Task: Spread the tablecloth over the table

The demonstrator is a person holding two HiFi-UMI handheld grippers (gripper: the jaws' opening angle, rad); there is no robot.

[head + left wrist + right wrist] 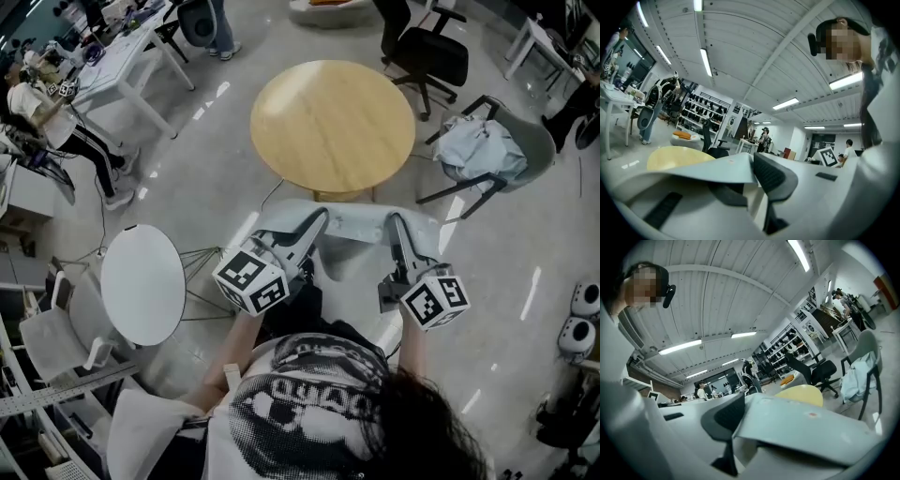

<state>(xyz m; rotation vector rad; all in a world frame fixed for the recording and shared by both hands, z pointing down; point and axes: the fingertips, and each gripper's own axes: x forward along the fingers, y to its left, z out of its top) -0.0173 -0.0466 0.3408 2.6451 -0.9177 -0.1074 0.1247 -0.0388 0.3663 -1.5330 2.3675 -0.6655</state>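
The pale grey tablecloth (349, 225) hangs in the air, stretched between the two grippers, just short of the near edge of the round wooden table (333, 127), whose top is bare. The left gripper (319, 218) is clamped on the cloth's left end. In the left gripper view the fabric (693, 174) runs in between the closed jaws of that gripper (754, 165). The right gripper (396, 222) pinches the right end in the same way, and its own view shows the cloth (806, 427) caught in its jaws (738, 422). A small white round table (142, 281) stands to the person's left.

Pale grey-blue tablecloth (356, 223), light wooden table (333, 127)
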